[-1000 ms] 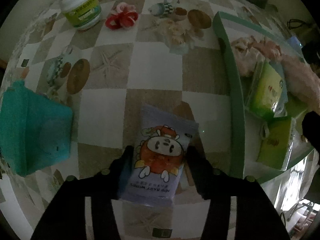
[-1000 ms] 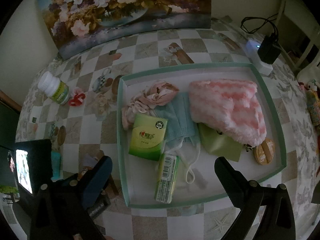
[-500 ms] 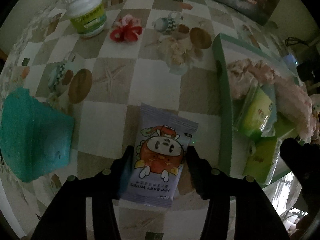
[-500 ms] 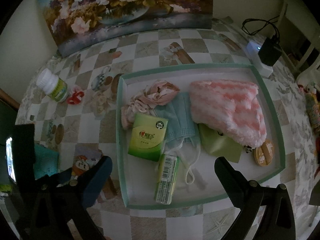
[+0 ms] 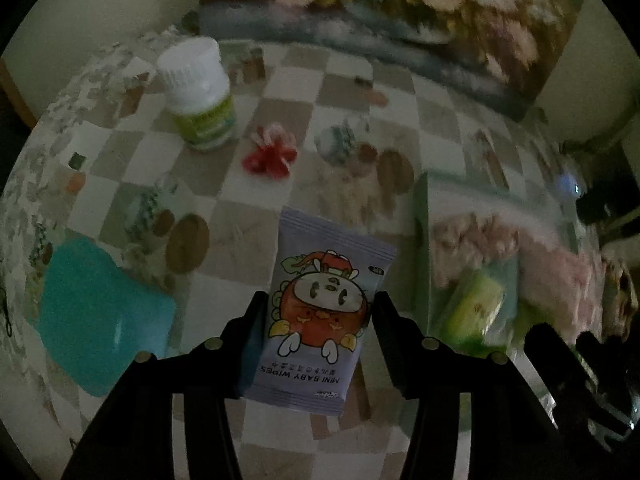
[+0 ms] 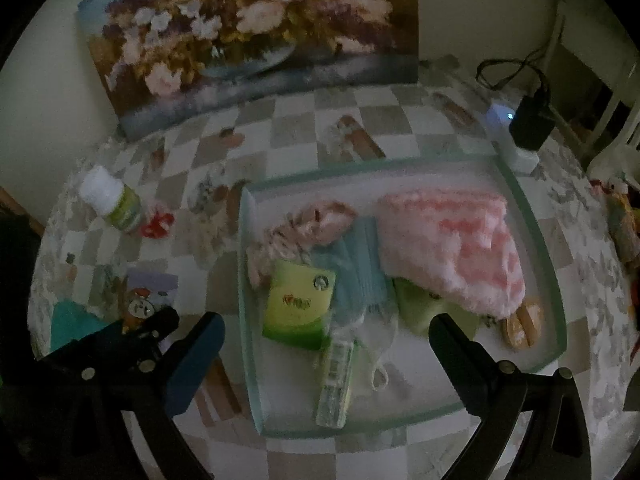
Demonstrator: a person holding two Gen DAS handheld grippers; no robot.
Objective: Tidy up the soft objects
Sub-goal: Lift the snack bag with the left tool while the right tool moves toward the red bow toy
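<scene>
A lilac pack of mini baby wipes point(image 5: 324, 312) with a cartoon print sits between the pads of my left gripper point(image 5: 320, 300), which is shut on it and holds it above the checkered tablecloth. The same pack point(image 6: 150, 292) shows at the left of the right wrist view. The green-rimmed tray point(image 6: 244, 280) holds a fluffy pink piece point(image 6: 448, 248), a green tissue pack point(image 6: 298, 304), a blue face mask point(image 6: 360, 268), a pink cloth point(image 6: 304, 224) and a narrow green pack point(image 6: 336, 380). My right gripper point(image 6: 325, 320) hangs open over the tray's near side, empty.
On the cloth left of the tray stand a white-capped bottle point(image 5: 198, 96), a red hair tie point(image 5: 270, 156) and a teal soft item point(image 5: 100, 320). A flower painting point(image 6: 248, 40) leans at the back. A power strip with a black adapter point(image 6: 528, 124) lies beyond the tray's far right corner.
My left gripper has risen with the wipes pack still in it, and its view has tipped up toward the painting. The right gripper has stayed where it was.
</scene>
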